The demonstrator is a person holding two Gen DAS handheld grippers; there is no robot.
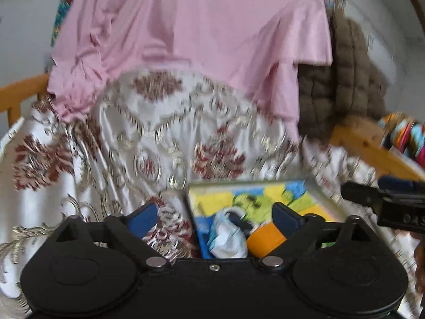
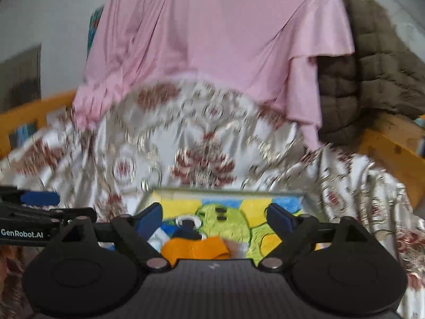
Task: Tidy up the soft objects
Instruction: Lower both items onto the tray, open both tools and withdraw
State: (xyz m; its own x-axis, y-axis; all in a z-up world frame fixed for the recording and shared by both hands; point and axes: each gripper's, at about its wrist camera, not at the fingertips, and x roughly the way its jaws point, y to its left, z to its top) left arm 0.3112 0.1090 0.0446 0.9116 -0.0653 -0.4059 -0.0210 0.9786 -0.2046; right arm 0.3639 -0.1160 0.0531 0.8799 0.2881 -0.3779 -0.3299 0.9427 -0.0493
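Note:
A shallow box (image 1: 239,183) (image 2: 225,192) with a yellow, blue and green cartoon print lies on a white satin floral cloth (image 1: 119,146) (image 2: 159,133). In it lie an orange cloth (image 1: 265,239) (image 2: 194,250) and a crumpled white-and-blue cloth (image 1: 228,236) (image 2: 159,236). My left gripper (image 1: 214,216) hovers open above the box's near left part, nothing between its blue pads. My right gripper (image 2: 215,218) is open over the box's middle, also holding nothing. Each gripper shows side-on in the other's view: the right (image 1: 385,202), the left (image 2: 39,204).
A pink cloth (image 1: 199,26) (image 2: 212,26) hangs down behind, overlapping the floral cloth's top. A brown quilted blanket (image 1: 345,79) (image 2: 372,79) hangs at the right over a wooden frame (image 1: 366,143) (image 2: 393,154). Striped colourful fabric (image 1: 406,138) sits at the far right.

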